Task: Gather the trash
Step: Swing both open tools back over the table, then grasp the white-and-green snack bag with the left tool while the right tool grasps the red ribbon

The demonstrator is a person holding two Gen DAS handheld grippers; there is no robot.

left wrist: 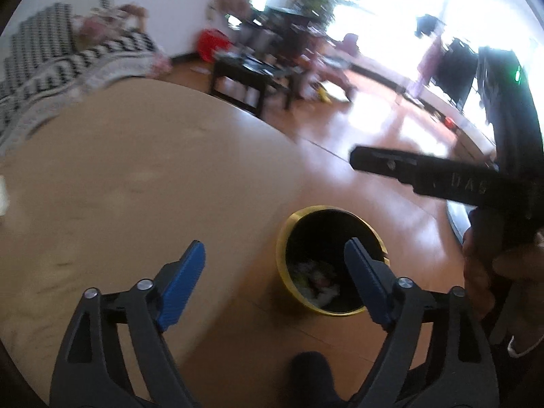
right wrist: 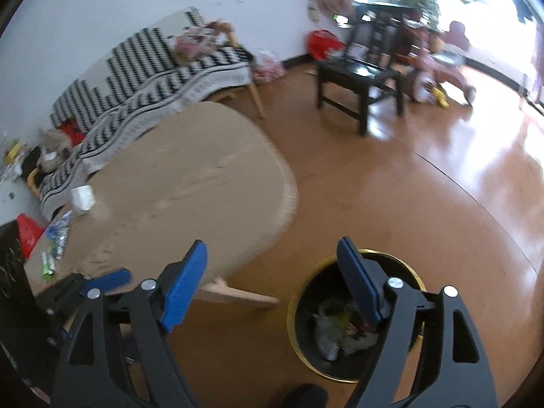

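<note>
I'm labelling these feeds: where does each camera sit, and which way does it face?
Left wrist: on the left tool, facing down at the trash bin and round table; the other hand shows.
Right wrist: on the right tool, facing down at the bin; left tool shows.
Shared: bin, table, black chair.

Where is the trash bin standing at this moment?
The black trash bin with the gold rim stands on the wooden floor, right of the beige oval table, low in both wrist views; trash lies inside it.

Round tan table point(right wrist: 190, 183): white cup point(right wrist: 82, 198), wrappers point(right wrist: 56, 238) at left edge. Wood floor point(right wrist: 391, 204): gold-rimmed bin point(right wrist: 357, 319) w/ trash, beside table.
</note>
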